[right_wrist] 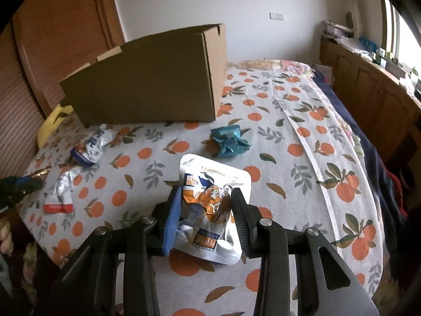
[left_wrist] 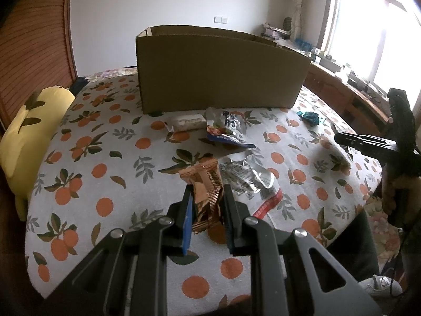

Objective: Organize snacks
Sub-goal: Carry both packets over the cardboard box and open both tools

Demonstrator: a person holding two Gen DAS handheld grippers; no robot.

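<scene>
Left gripper (left_wrist: 206, 205): fingers closed narrow on a crinkled brown-and-copper foil snack wrapper (left_wrist: 206, 189); wrapper stands up between the pads, its top fanning out ahead of the tips.
Right gripper (right_wrist: 208, 210): fingers pressed against both sides of a white pouch with orange and blue print (right_wrist: 210, 205); pouch buckled between them, its far end resting on the cloth.
Surface: white bedspread printed with oranges and green leaves (left_wrist: 105, 158).
Just right of left gripper: silver foil packet with a red strip along one end (left_wrist: 250, 181), lying flat, touching the brown wrapper's side.
Ahead of left gripper: white-and-blue packet with dark characters (left_wrist: 229, 129); beside it, to the left, a pale oblong wrapped snack (left_wrist: 188, 122).
Beyond those: open brown cardboard box (left_wrist: 218, 73), upright, contents hidden.
Ahead of right gripper: crumpled teal wrapper (right_wrist: 229, 142), apart from the pouch, near the box corner.
Far left of left gripper: yellow cushion (left_wrist: 31, 137) at the bed edge.
</scene>
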